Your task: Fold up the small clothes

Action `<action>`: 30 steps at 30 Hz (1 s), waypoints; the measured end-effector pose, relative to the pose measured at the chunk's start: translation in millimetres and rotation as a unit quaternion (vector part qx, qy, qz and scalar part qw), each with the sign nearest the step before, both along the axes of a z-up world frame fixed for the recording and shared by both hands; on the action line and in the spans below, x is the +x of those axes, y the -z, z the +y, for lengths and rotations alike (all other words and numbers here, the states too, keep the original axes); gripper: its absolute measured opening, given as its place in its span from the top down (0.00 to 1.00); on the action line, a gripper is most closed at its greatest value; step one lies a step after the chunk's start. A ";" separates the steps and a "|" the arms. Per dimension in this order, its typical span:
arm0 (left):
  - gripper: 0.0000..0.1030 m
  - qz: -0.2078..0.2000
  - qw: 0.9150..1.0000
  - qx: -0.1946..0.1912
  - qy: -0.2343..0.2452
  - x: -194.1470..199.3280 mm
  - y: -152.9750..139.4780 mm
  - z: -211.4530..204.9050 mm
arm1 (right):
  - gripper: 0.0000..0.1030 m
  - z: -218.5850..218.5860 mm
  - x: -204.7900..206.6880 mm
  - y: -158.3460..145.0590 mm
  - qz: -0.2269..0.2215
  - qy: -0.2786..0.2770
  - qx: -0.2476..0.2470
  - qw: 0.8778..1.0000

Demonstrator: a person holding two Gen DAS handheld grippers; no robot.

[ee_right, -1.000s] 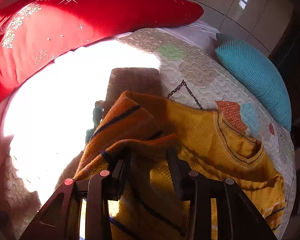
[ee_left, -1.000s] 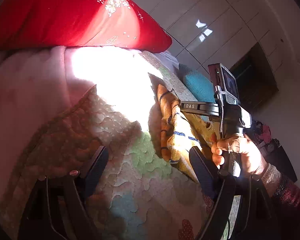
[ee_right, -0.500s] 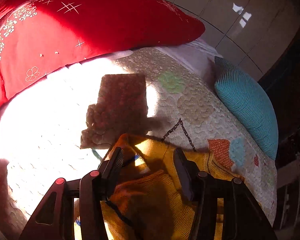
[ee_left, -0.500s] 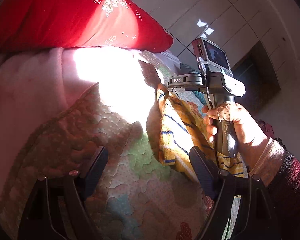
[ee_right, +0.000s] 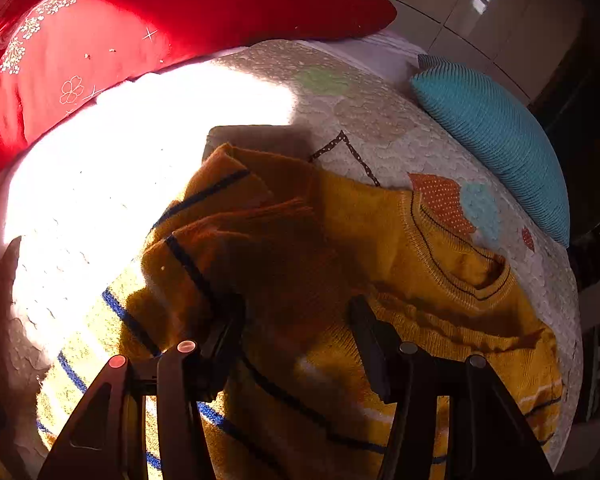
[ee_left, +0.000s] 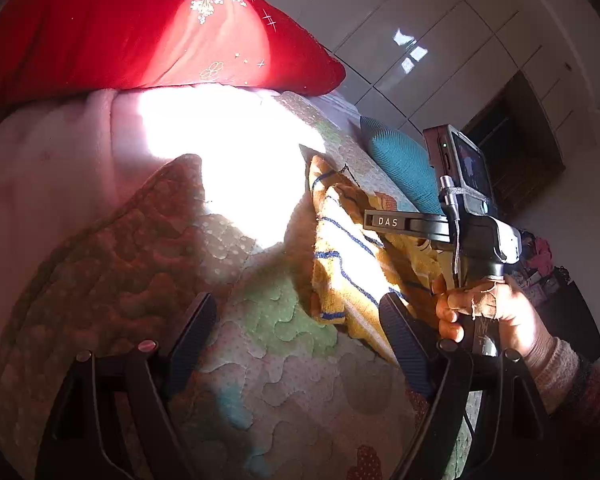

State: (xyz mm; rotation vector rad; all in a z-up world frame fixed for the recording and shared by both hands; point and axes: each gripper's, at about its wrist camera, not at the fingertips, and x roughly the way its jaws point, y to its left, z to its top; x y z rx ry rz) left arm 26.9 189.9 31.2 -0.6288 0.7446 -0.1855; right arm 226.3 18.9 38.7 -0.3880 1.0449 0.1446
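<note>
On the bed [ee_right: 380, 120], right gripper [ee_right: 296, 336] spread over sweater [ee_right: 380, 248] sleeve; left gripper [ee_left: 296, 344] spread, idle. Lay sleeve flat, smooth before next fold.

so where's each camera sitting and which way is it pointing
Left wrist: rides the left tongs, held open over the quilt, facing the red pillow; the person's right hand shows at right.
Right wrist: rides the right tongs, open over the yellow sweater, facing the teal cushion; only its own fingers show.
Shared: sweater, quilt, red pillow and teal cushion.
</note>
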 end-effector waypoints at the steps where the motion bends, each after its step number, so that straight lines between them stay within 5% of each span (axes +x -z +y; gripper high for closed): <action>1: 0.20 0.004 1.000 0.000 0.000 0.8 1.9 0.2 | 0.43 -1.0 -4.1 0.3 -0.010 0.003 0.002 1.000; 8: 0.20 0.013 1.000 0.016 -0.002 -0.9 6.9 -3.4 | 0.40 -45.7 -51.7 -35.2 -0.031 -0.003 0.077 0.997; 13: 0.20 0.015 1.000 0.025 -0.005 -3.2 6.7 -6.0 | 0.40 -154.7 -74.5 -28.8 -0.028 0.072 0.078 0.994; 17: 0.20 0.017 0.999 0.036 -0.009 -1.7 6.7 -9.1 | 0.41 -287.3 -79.2 -22.5 -0.039 0.220 0.096 0.970; 19: 0.20 0.019 0.999 0.047 -0.011 -1.0 8.0 -12.3 | 0.22 -343.9 -88.0 -21.8 -0.044 0.293 0.099 0.950; 21: 0.20 0.022 0.998 0.060 -0.013 0.4 9.1 -15.1 | 0.24 -379.9 -104.1 -27.6 -0.050 0.339 0.125 0.931; 23: 0.18 0.022 0.997 0.072 -0.014 0.0 8.8 -17.2 | 0.24 -391.9 -122.0 -34.9 -0.059 0.344 0.132 0.928; 30: 0.13 0.015 0.996 0.092 -0.009 -0.7 10.5 -22.1 | 0.24 -363.9 -204.7 -40.9 -0.087 0.278 0.134 0.947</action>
